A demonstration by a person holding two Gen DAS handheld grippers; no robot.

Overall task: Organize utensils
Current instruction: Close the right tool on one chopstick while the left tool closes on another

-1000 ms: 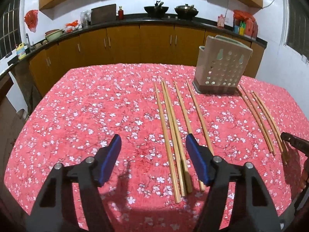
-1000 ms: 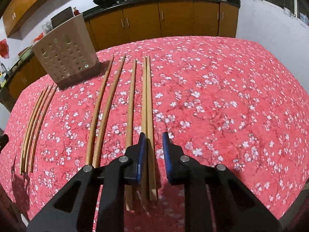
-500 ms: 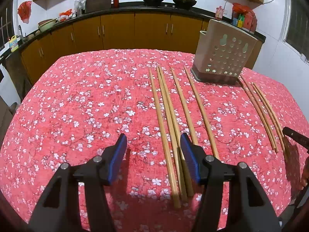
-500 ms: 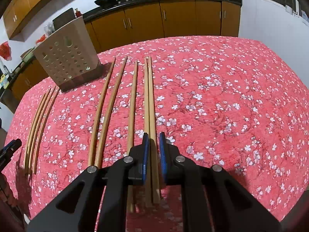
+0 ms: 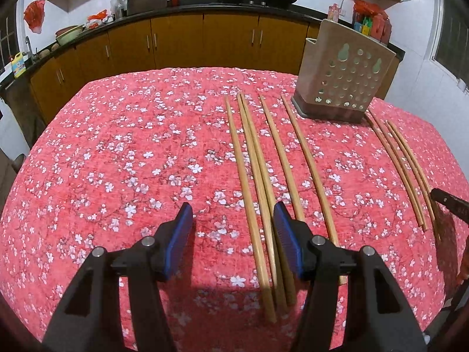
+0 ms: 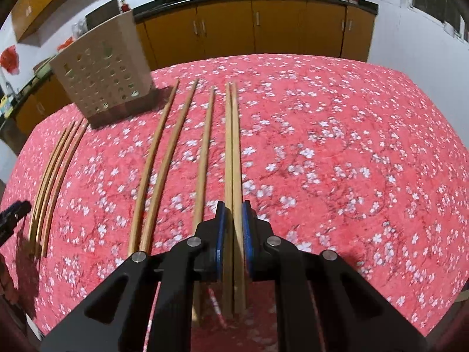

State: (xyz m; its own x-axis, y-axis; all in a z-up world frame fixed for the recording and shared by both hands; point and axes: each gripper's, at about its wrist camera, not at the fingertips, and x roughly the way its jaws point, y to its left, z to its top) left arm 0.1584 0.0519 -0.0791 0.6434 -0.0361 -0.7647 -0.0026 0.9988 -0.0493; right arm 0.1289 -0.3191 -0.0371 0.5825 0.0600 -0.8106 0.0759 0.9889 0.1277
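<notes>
The right gripper (image 6: 233, 223) has its blue fingers (image 6: 219, 234) clenched on a pair of chopsticks (image 6: 233, 152), pale wood, straight, lying side by side along the bench (image 6: 337, 146). The left gripper (image 5: 233, 234) hangs released, its fingers having just narrowed, one chopstick (image 5: 243, 176) lying between them ungripped. More long wooden chopsticks (image 6: 159, 164) lie parallel on the pink flowered cloth. Farther back stands a beige perforated holder (image 6: 102, 79).

Chopsticks (image 5: 255, 176) lie side by side on the table (image 5: 117, 161); the holder (image 5: 346, 79) stands behind them, more chopsticks (image 5: 404, 164) on its right.
</notes>
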